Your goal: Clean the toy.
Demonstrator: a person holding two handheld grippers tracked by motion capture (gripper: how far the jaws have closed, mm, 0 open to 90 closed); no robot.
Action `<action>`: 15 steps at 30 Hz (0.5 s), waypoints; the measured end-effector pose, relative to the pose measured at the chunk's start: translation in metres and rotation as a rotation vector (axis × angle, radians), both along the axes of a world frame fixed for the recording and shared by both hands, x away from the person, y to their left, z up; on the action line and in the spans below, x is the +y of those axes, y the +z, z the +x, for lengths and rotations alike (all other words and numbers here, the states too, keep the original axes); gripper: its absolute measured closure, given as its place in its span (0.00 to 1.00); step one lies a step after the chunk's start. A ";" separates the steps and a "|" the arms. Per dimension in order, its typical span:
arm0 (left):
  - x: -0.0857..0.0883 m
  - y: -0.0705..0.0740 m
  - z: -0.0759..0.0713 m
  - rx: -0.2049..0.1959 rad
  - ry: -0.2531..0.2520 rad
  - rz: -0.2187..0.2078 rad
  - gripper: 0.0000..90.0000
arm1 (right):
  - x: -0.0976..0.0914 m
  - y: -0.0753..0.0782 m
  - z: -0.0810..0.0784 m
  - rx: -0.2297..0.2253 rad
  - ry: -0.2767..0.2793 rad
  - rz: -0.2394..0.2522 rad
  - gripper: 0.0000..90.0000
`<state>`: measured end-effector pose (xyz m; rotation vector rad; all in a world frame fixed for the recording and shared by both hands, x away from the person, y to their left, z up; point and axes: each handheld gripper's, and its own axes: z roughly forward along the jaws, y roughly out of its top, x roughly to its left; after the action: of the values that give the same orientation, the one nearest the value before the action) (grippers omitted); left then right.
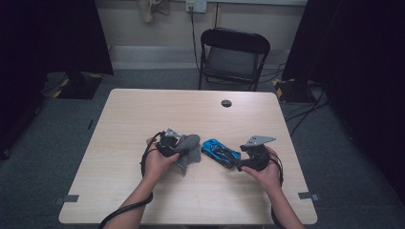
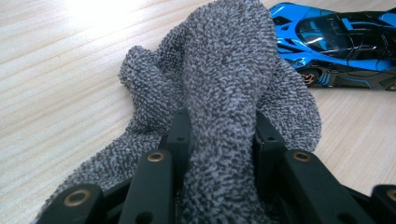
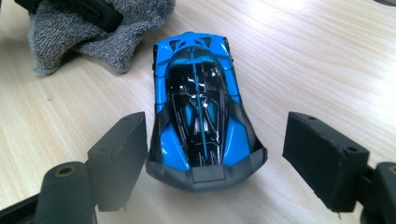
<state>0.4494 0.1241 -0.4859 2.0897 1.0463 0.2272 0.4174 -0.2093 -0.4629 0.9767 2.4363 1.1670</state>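
Left claw (image 2: 219, 140) pinching grey sock (image 2: 224, 70), blue car (image 3: 201, 112) beside

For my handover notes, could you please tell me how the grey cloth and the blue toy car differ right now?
The cloth is soft, grey and crumpled; the toy car is hard, glossy blue and black. The cloth is pinched in the left gripper; the car lies free between the right gripper's open fingers. Both rest on the table.

No readable text anywhere.
We find no legible words, labels, brands or numbers in the frames; the toy car (image 3: 201, 112) at centre frame carries only black-and-blue paint patterns, and the wall plate (image 1: 196, 5) at top centre is too small to read.
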 end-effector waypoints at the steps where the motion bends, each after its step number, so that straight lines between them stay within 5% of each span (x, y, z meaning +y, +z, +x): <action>1: 0.000 0.000 0.000 0.000 -0.002 0.002 0.74 | 0.001 0.001 0.001 0.005 0.008 0.004 0.26; 15: -0.003 0.000 -0.004 -0.005 -0.033 0.007 0.74 | 0.017 -0.009 0.024 0.061 -0.009 -0.040 0.34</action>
<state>0.4456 0.1212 -0.4855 2.1103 1.0085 0.2197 0.4418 -0.1921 -0.4723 1.0241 2.4897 1.0968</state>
